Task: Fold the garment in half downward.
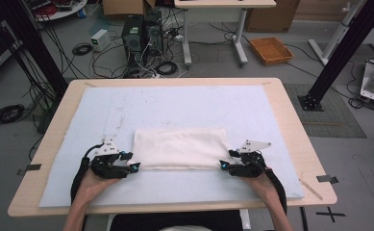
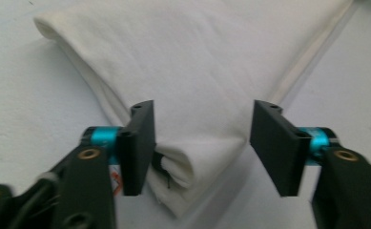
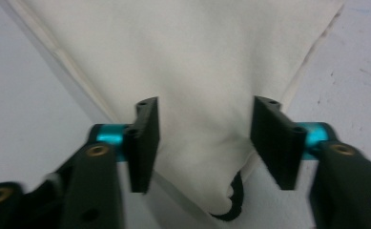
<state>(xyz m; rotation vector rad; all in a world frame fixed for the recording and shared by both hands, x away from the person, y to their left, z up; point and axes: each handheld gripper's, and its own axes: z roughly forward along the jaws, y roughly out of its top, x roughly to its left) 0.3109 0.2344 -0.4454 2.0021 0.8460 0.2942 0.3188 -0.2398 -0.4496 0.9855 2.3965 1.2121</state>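
A folded white cloth (image 1: pixel 180 148) lies on the pale mat (image 1: pixel 175 103), nearer the table's front. My left gripper (image 1: pixel 130 161) sits at the cloth's near left corner. In the left gripper view the jaws (image 2: pixel 202 138) stand open, with the folded corner (image 2: pixel 192 162) lying between them and a clear gap to the right pad. My right gripper (image 1: pixel 227 160) sits at the near right corner. In the right gripper view it is open (image 3: pixel 204 138), the cloth corner (image 3: pixel 207 176) loose between the pads and a dark loop (image 3: pixel 235 200) under its tip.
The mat covers most of the wooden table (image 1: pixel 295 144). On the floor beyond it stand computer towers (image 1: pixel 141 31), loose cables (image 1: pixel 83 48) and an orange tray (image 1: pixel 271 49). Black frame posts (image 1: pixel 333 62) rise at both sides. A person's forearms come in from the bottom.
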